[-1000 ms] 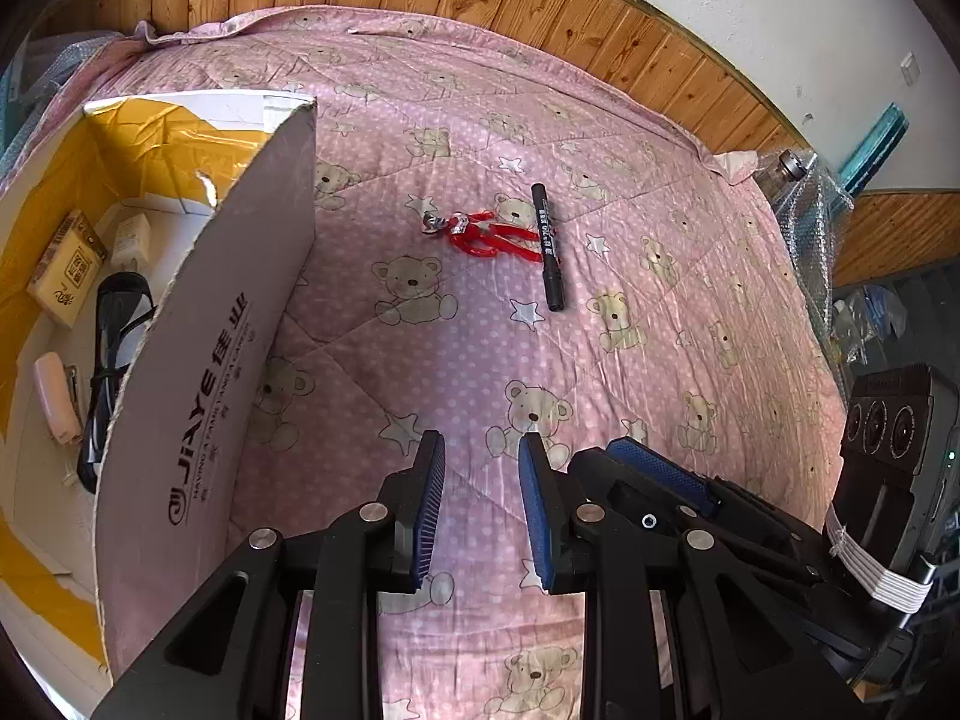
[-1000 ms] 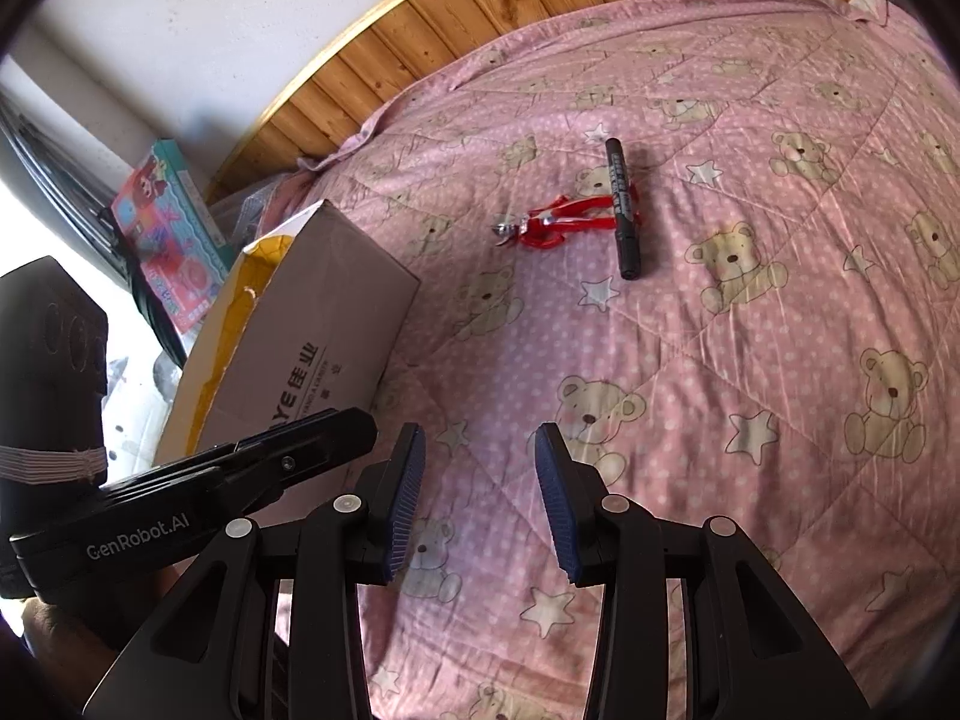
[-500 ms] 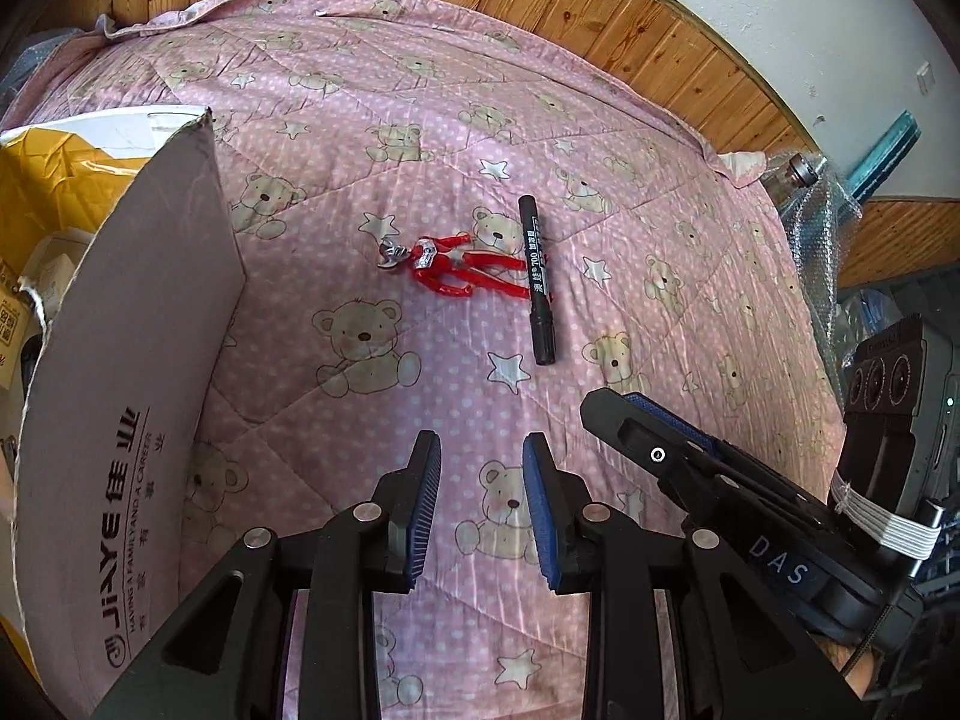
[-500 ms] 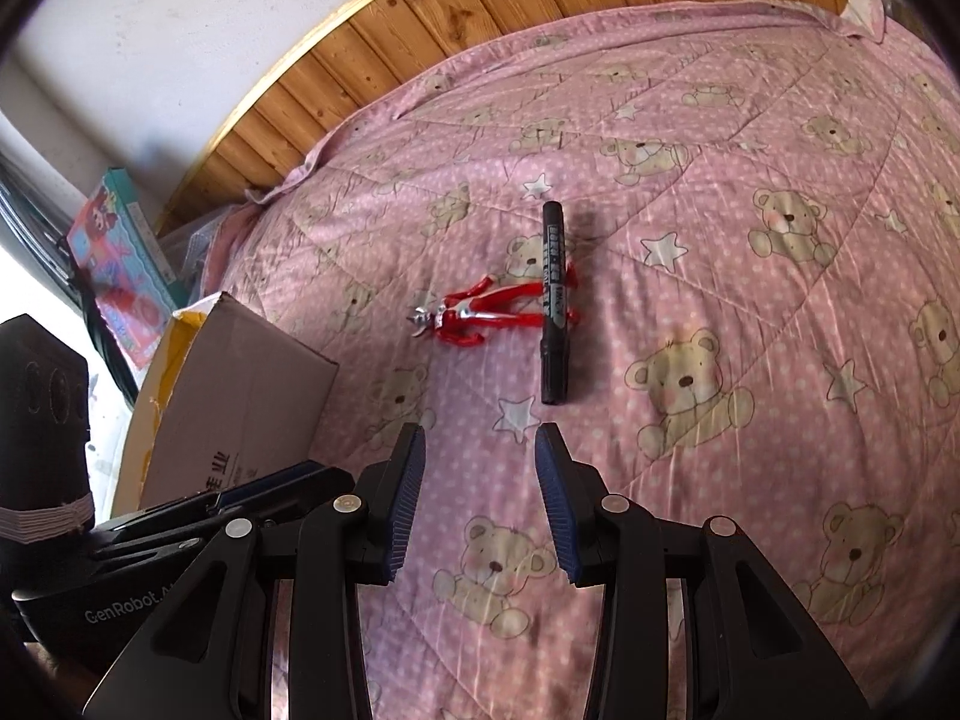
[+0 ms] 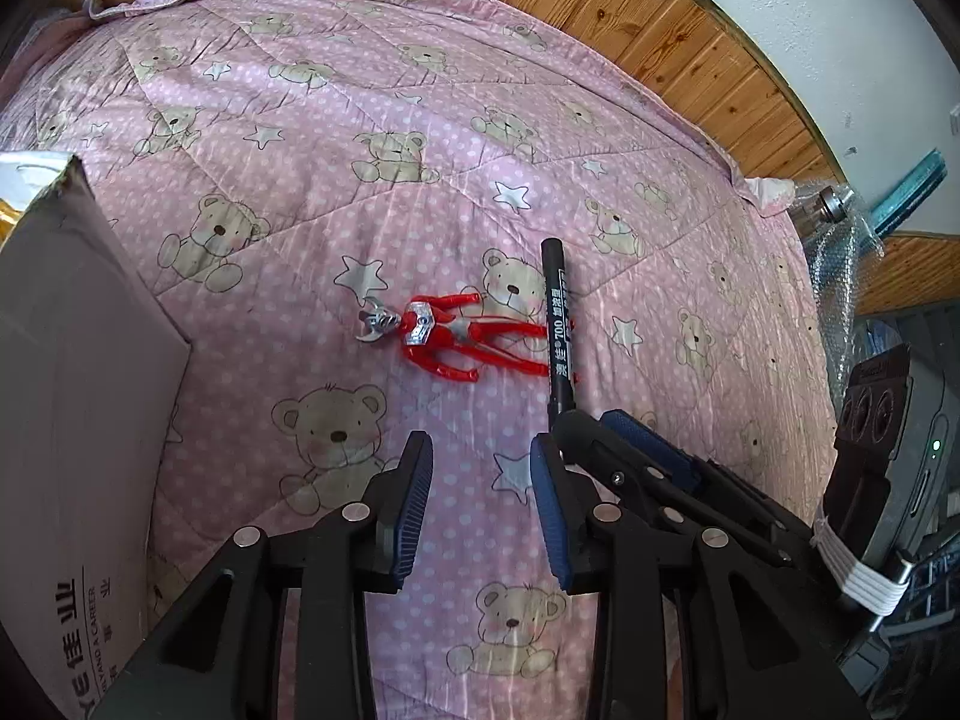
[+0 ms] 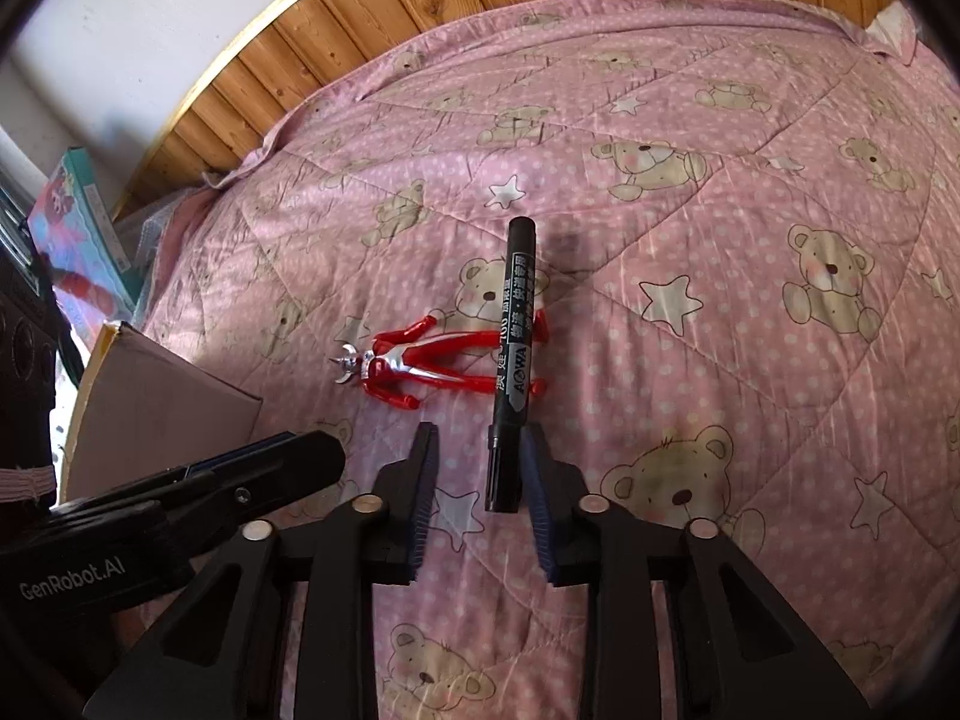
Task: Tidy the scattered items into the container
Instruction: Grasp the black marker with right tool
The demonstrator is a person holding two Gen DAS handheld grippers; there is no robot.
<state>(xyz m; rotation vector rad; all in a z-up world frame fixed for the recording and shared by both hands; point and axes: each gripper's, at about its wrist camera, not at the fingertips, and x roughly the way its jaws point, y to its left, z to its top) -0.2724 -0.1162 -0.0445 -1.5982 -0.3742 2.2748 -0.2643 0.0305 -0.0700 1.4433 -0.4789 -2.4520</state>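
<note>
Your right claw [image 6: 477,468] is spread wide, nothing gripped. The black marker [image 6: 512,354] lies on the pink bear-print quilt [image 6: 750,360], its near end sitting between the two right fingers, close to the right-hand blue pad [image 6: 536,501]; can't tell if it touches. The marker crosses over the legs of the red and silver toy figure [image 6: 414,363], which lies flat just left of it. Your left claw [image 5: 480,480] is also wide and empty, above the quilt [image 5: 300,180], short of the figure [image 5: 447,336] and marker [image 5: 557,324]. The right claw [image 5: 600,426] tip shows there beside the marker's near end. The cardboard box [image 5: 78,372] stands at the left edge of the bed, well apart from both items; its inside isn't visible.
</note>
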